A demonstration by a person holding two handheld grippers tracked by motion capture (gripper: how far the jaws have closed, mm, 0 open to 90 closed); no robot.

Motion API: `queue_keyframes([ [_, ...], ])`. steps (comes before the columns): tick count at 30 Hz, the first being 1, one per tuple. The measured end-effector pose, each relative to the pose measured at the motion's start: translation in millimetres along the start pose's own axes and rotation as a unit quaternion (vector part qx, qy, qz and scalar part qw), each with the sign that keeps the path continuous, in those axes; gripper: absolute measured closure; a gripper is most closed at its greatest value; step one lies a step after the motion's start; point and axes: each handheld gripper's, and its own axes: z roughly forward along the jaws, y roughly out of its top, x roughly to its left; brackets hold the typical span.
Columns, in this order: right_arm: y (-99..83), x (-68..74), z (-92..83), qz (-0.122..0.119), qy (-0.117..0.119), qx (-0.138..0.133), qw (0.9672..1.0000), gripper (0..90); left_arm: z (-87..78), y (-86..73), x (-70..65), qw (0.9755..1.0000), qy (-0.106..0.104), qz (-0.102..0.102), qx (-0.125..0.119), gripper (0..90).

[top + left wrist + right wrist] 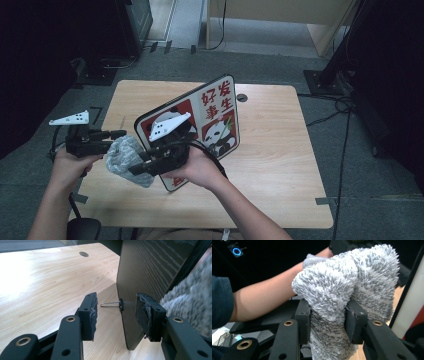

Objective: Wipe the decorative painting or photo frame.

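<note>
A picture board [215,115] with pandas and red characters stands tilted on the wooden table [270,150]. My right gripper [135,170] is in front of its lower left part, shut on a fluffy grey cloth [122,155]. In the right gripper view both pads squeeze the cloth [342,277], which bulges above the right gripper [327,320]. My left gripper [117,134] is level at the board's left side, behind the cloth. In the left gripper view the left gripper [116,312] is open at the edge of the board's dark back [150,270], and neither pad presses on it.
A thin wire clip [110,304] sticks out of the board's back near the table [50,277]. A round cable hole [242,97] sits at the table's far side. The other forearm [267,297] crosses the right gripper view. Dark stands and cables surround the table.
</note>
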Motion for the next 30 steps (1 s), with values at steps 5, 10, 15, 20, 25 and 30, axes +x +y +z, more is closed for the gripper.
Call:
queue_keyframes([
  [5,14.4,-2.7,-4.3,-0.004,-0.01,-0.011,0.9999,62.1,-1.5,-0.9,1.7,1.0,-0.001,-0.002,-0.004,52.3],
  [10,24.3,-6.5,-11.8,0.002,-0.015,-0.02,0.9997,62.1,-2.2,-1.6,2.5,1.0,0.0,-0.003,-0.004,52.2],
  [15,24.4,-9.5,-17.3,0.01,-0.02,-0.027,0.9994,62.1,-1.4,-1.7,2.3,1.0,-0.001,-0.003,-0.004,52.2],
  [20,21.7,-10.8,-20.9,0.01,-0.022,-0.029,0.9993,62.1,-0.8,-1.7,1.9,1.0,-0.002,-0.001,-0.002,52.1],
  [25,16.8,-12.3,-21.6,0.011,-0.023,-0.032,0.9992,62.1,-0.1,-2.0,1.8,1.0,-0.002,-0.002,-0.003,51.9],
  [30,12.0,-13.9,-22.2,0.014,-0.024,-0.029,0.9992,62.2,0.0,-2.2,1.7,1.0,-0.002,-0.001,-0.004,51.8],
])
